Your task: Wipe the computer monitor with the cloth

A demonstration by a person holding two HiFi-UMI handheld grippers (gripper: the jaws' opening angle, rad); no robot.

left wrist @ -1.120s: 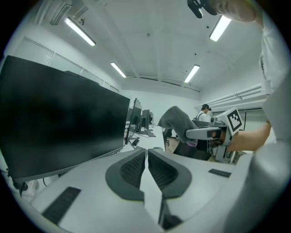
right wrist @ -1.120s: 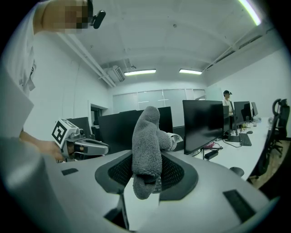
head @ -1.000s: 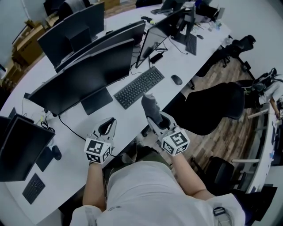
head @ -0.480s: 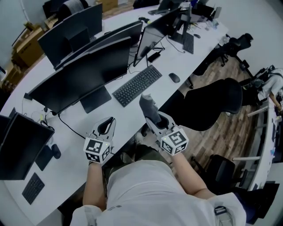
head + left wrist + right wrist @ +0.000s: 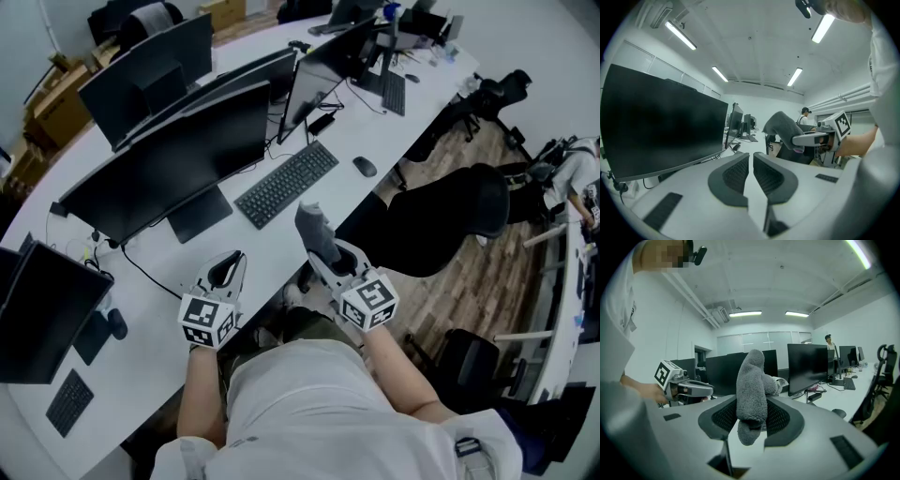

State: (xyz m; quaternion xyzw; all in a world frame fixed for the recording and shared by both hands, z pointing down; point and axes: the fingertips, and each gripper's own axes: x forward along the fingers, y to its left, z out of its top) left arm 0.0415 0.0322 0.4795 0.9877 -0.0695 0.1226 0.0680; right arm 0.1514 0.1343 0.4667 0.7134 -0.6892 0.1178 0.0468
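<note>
- The cloth (image 5: 317, 228) (grey and fleecy) is held bunched in the right gripper (image 5: 323, 251), standing up out of the jaws over the near edge of the desk (image 5: 150, 319); in the right gripper view the cloth (image 5: 751, 380) fills the gap between the two pads, so the right gripper (image 5: 751, 414) is closed down on it, its jaws kept apart only by the thickness of the fabric
- The computer monitor (image 5: 178, 159) judged to be the one meant stands far and to the left of the cloth, well apart from it; its dark screen is turned toward the person, and its long axis runs along the desk from near-left to far-right
- No contact between cloth and screen is seen; wiping is judged not yet begun
- The left gripper (image 5: 227, 270) lies nearer the monitor than the right one does; in the left gripper view the monitor (image 5: 661, 122) fills the left side, while the left gripper (image 5: 751, 172) has its jaws drawn nearly together with only a thin slit between them, and nothing is gripped
- The coming move is judged to turn on this: the cloth must be carried forward and leftward across the desk to the screen, then swept along its long axis
- A keyboard (image 5: 286, 183) lies to the right of the monitor's stand, between the cloth and the far part of the desk
</note>
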